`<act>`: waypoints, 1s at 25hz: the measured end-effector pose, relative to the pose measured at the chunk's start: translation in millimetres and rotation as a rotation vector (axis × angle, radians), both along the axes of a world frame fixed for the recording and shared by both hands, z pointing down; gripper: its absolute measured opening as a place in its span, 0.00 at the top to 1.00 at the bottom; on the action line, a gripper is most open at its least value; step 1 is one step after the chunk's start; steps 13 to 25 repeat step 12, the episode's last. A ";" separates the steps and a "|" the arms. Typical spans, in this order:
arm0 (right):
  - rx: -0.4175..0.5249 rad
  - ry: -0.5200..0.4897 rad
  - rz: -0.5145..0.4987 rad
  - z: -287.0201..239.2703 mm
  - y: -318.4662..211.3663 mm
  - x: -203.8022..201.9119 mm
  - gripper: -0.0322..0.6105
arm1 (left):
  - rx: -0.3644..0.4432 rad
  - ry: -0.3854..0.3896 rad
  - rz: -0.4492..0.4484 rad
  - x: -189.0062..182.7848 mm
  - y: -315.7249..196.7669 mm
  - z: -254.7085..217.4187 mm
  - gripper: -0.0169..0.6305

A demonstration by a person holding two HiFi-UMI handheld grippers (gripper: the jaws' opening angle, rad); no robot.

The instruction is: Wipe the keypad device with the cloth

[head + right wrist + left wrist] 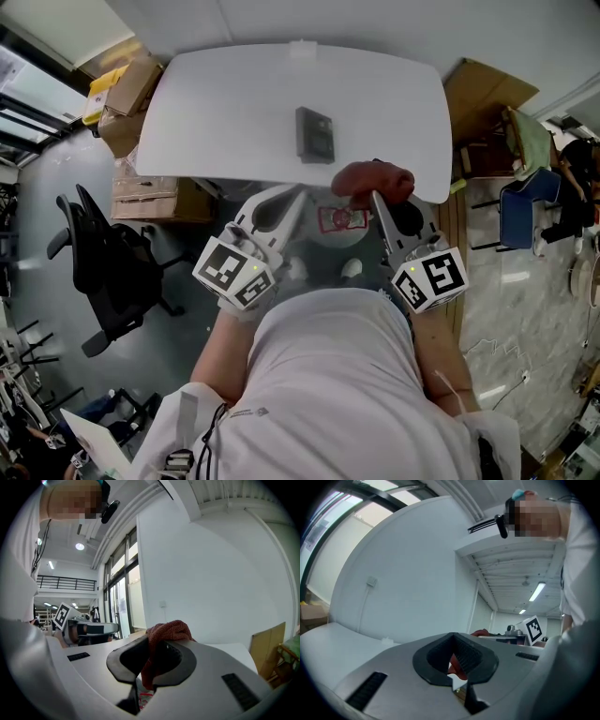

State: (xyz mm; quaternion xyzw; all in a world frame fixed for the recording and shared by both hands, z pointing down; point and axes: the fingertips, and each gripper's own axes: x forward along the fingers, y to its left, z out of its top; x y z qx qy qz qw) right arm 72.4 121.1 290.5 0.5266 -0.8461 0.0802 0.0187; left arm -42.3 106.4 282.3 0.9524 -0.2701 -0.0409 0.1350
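The right gripper [152, 662] has its jaws clamped on a red cloth [168, 633], which bunches up over the top of the dark pads and hangs down between them. The left gripper [454, 662] has its jaws pressed together with nothing held. A bit of red shows through the slit behind them, but what it is cannot be told. In the head view both grippers sit side by side in front of the person's chest, and the cloth [375, 180] is at the near edge of the table [216, 112]. The keypad device [315, 134] lies flat near the middle of that white, round-cornered top, beyond both grippers and apart from the cloth. A black office chair [103, 272] stands on the grey floor to the left, with cardboard boxes [141, 89] stacked by the table's left end. A blue chair [525, 202] and a leaning cardboard sheet [487, 94] are to the right. A plain white wall [211, 573] rises behind the table, with tall windows [119, 602] beside it.
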 end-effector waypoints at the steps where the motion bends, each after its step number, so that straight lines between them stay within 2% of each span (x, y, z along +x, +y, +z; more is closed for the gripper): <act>1: -0.004 0.003 0.002 1.1 0.3 1.8 0.88 | 0.026 -0.011 -0.001 2.3 2.6 -1.8 0.96; 3: -0.008 0.005 -0.001 2.3 1.0 4.3 0.88 | 0.077 -0.036 -0.012 5.9 7.1 -5.6 0.96; 5: -0.009 0.008 -0.010 1.3 1.5 4.7 0.88 | 0.096 -0.057 -0.031 8.2 7.8 -6.5 0.96; 12: -0.003 0.009 -0.036 0.4 -1.2 7.1 0.88 | 0.030 -0.030 -0.058 9.6 1.5 -1.2 0.96; 25: -0.003 0.009 -0.036 0.4 -1.2 7.1 0.88 | 0.030 -0.030 -0.058 9.6 1.5 -1.2 0.96</act>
